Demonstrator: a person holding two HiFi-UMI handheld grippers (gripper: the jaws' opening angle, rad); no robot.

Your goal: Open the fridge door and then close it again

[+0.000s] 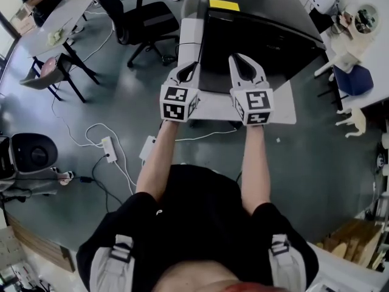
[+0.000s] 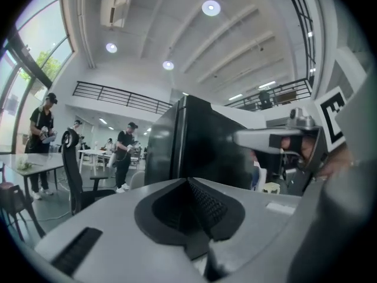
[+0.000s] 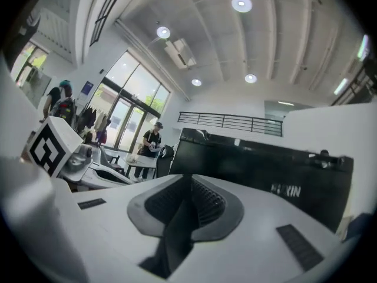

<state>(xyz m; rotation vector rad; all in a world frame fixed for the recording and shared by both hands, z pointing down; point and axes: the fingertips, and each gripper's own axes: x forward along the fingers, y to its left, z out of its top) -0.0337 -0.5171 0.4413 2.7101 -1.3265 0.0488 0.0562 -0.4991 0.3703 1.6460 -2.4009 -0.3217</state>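
Seen from above in the head view, the black fridge (image 1: 261, 29) stands just ahead of me on a white base (image 1: 282, 105); a yellow sticker (image 1: 224, 5) lies on its top. Both grippers point level at its near face and hold nothing. My left gripper (image 1: 186, 72) is by the fridge's left edge, my right gripper (image 1: 245, 67) beside it. In the left gripper view the left gripper (image 2: 188, 183) has its jaws together, with the fridge (image 2: 194, 146) behind. The right gripper (image 3: 189, 180) is likewise shut before the dark fridge (image 3: 259, 170). I cannot tell whether the door is ajar.
A black office chair (image 1: 143, 17) and a table (image 1: 58, 17) stand to the left. A power strip (image 1: 109, 148) with white cables lies on the floor near my left side. A blue stool (image 1: 354, 79) and a cluttered white desk (image 1: 349, 17) are at the right. People stand at the back (image 2: 125, 152).
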